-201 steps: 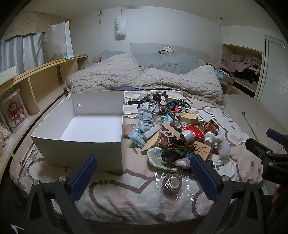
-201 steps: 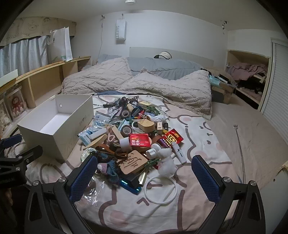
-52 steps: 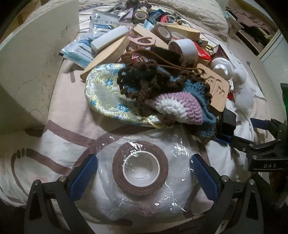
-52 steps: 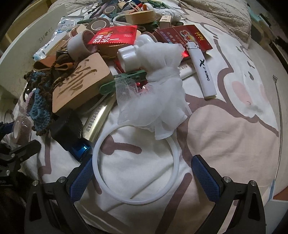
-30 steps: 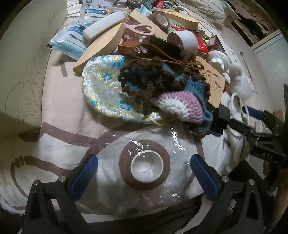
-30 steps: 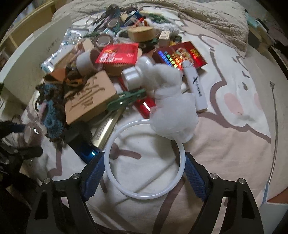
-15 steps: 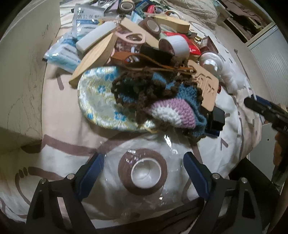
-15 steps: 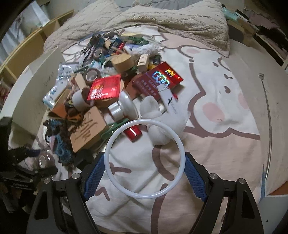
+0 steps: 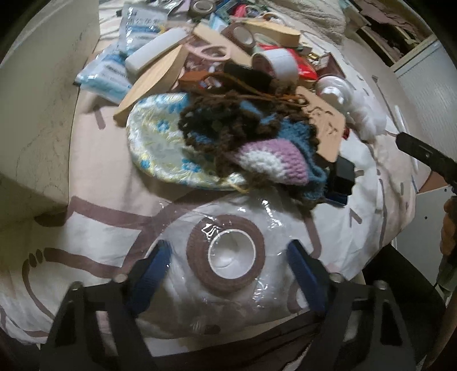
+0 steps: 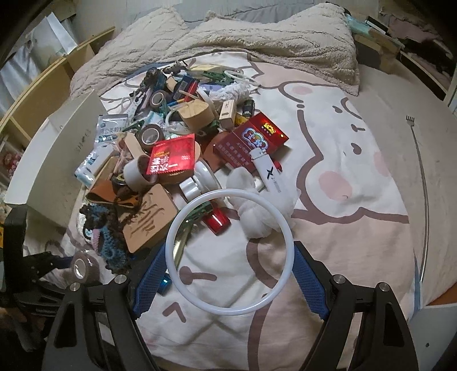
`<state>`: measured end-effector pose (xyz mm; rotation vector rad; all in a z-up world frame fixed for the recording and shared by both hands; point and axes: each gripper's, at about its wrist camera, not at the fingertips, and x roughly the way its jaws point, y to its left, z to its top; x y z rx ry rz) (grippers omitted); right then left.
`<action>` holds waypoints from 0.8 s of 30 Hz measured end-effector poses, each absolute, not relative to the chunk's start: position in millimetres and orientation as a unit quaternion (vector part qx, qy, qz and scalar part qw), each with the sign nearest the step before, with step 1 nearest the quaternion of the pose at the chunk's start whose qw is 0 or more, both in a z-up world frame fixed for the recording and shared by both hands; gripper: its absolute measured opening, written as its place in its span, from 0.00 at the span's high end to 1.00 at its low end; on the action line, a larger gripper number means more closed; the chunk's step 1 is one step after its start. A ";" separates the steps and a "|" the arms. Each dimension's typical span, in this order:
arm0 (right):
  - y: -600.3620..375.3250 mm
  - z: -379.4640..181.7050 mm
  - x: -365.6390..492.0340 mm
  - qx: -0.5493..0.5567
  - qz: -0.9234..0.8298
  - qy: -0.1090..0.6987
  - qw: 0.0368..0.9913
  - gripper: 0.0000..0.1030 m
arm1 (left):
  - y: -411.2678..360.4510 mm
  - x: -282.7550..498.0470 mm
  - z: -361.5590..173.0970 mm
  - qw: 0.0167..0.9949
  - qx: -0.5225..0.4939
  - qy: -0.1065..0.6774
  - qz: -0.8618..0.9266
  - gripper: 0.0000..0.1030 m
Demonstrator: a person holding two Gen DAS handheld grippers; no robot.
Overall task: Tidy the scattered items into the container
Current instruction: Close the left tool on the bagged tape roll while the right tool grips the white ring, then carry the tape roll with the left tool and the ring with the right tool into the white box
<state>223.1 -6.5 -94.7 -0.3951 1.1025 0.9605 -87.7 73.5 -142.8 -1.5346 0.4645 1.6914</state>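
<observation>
- Left gripper (image 9: 225, 266): jaws closing around the bagged tape roll (image 9: 225, 258) on the near bed (image 9: 85, 234); pads not yet touching it.
- Right gripper (image 10: 230, 264): clamped on the white ring (image 10: 171, 228), held above the sheet.
- Box (image 10: 54, 159) stands far left, beside the pile (image 10: 182, 154).

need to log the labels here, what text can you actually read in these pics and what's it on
"X": on the white lighter; the smaller letters after it are too blurred to read.
Faint embossed letters on the white box's side: not legible.
Red foil packet: large white Chinese characters, too blurred to quote.
Red carton: gold print, too small.
Blue-and-white packets: Chinese print, blurred.
</observation>
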 end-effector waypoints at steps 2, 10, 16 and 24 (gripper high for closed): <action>-5.6 -92.9 223.7 -0.176 0.436 0.499 0.728 0.18 | 74.3 -85.5 -140.2 0.400 -0.597 0.188 0.669 0.41; -8.6 -85.8 227.8 -0.157 0.432 0.499 0.735 0.18 | 66.3 -89.4 -128.8 0.420 -0.584 0.177 0.672 0.52; -10.7 -76.4 232.3 -0.134 0.425 0.494 0.747 0.18 | 59.2 -94.6 -111.4 0.435 -0.564 0.166 0.682 0.52; -2.5 -61.6 226.3 -0.113 0.422 0.481 0.760 0.18 | 56.0 -103.3 -80.4 0.451 -0.526 0.141 0.707 0.52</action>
